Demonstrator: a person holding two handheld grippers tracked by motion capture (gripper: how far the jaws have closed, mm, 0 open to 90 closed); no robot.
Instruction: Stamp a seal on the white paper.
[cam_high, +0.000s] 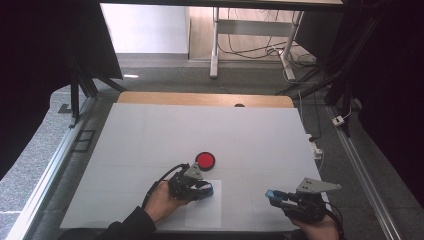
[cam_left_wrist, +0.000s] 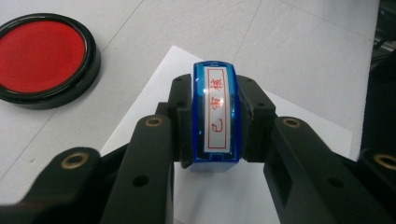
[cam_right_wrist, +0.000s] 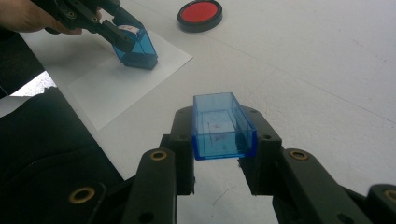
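My left gripper is shut on a blue stamp with a white label printed in red characters. The stamp leans over, its lower end down on a white paper sheet near the table's front edge. Just behind the sheet lies a round red ink pad in a black rim. At the front right, my right gripper is shut on a clear blue cap, held above the table with its open end facing away.
The white table cover stretches wide behind and to both sides. A wooden edge runs along the back. A small white plug sits at the right edge. Dark frame posts stand beside the table.
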